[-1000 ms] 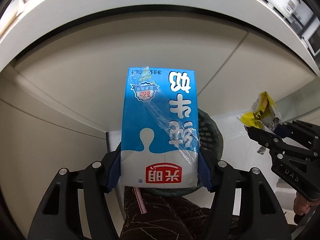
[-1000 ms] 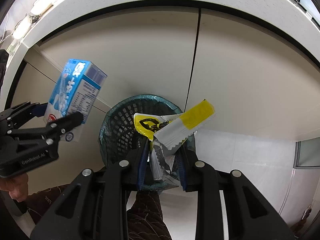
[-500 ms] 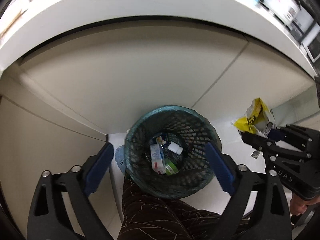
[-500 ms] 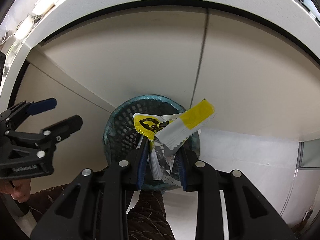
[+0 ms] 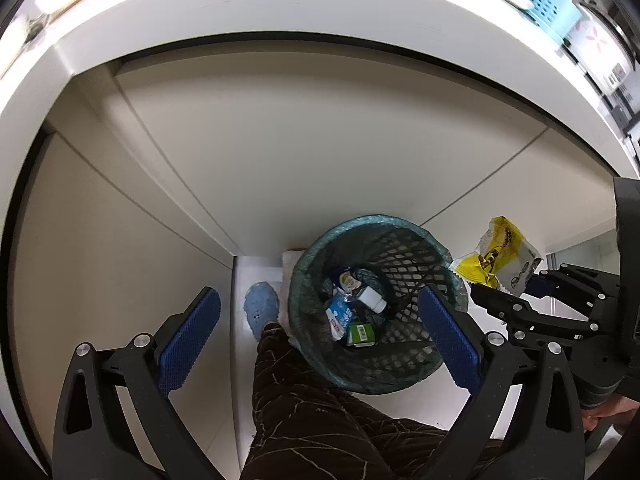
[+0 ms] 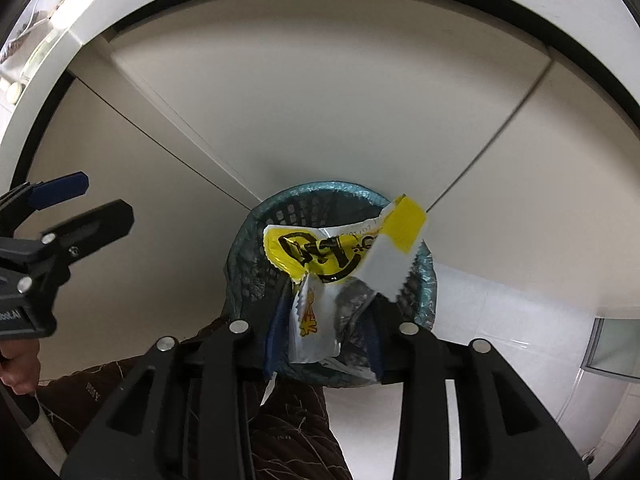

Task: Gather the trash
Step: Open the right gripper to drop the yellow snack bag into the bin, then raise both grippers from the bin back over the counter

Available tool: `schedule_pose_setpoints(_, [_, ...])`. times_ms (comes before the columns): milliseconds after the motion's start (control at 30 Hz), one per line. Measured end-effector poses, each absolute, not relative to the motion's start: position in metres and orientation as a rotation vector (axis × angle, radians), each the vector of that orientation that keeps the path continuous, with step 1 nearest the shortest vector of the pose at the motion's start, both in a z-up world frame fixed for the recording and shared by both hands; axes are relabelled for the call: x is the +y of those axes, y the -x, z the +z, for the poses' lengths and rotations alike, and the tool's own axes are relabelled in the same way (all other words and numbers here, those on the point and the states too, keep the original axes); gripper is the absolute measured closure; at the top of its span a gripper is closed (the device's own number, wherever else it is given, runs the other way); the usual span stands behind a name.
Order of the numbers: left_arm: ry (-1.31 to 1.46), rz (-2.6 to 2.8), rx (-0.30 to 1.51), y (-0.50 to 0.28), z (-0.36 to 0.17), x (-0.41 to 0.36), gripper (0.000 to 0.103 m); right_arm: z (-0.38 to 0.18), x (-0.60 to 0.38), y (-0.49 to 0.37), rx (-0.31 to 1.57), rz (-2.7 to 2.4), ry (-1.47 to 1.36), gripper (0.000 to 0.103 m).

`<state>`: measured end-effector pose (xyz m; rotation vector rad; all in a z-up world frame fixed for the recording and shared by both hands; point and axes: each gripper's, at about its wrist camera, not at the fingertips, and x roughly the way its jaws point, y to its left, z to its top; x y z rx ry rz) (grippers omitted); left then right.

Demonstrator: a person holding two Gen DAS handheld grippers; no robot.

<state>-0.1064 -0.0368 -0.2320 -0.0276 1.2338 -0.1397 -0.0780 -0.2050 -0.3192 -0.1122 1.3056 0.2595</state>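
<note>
A dark green mesh trash basket stands on the floor against the cabinet; it also shows in the right wrist view. A blue milk carton lies inside it among other trash. My left gripper is open and empty above the basket. My right gripper is shut on a yellow and white snack wrapper and holds it over the basket rim. In the left wrist view the wrapper hangs just right of the basket.
Beige cabinet doors rise behind the basket under a white countertop. The person's leg in dark patterned trousers and a blue slipper stand left of the basket. White floor tiles lie to the right.
My left gripper opened and the blue milk carton dropped into the basket. The left gripper then drew back and left. The right gripper with the wrapper moved over the basket.
</note>
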Motion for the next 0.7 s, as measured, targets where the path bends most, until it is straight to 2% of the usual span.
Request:
schedule_pose_setpoints(200, [0.032,-0.121,1.238,0.110,-0.232,-0.030,0.006,-0.325,-0.198,0.079,1.317,0.259,0.119,0.063])
schedule_pose_setpoints(400, [0.041,-0.113,1.247,0.112,-0.239,-0.028,0.006,-0.327,-0.192,0.075,1.328,0.262,0.125,0.051])
schedule_pose_setpoints(600, [0.051,-0.125,1.238,0.111,-0.239,-0.026,0.006,-0.322,-0.192,0.080,1.314,0.244,0.128,0.029])
schedule_pose_setpoints(667, [0.052,-0.135,1.225,0.111,-0.235,-0.024,0.006,-0.310,-0.196,0.081,1.276,0.234,0.117,0.016])
schedule_pose_setpoints(700, [0.051,-0.135,1.225,0.110,-0.233,-0.022,0.006,-0.304,-0.197,0.082,1.259,0.227,0.119,0.014])
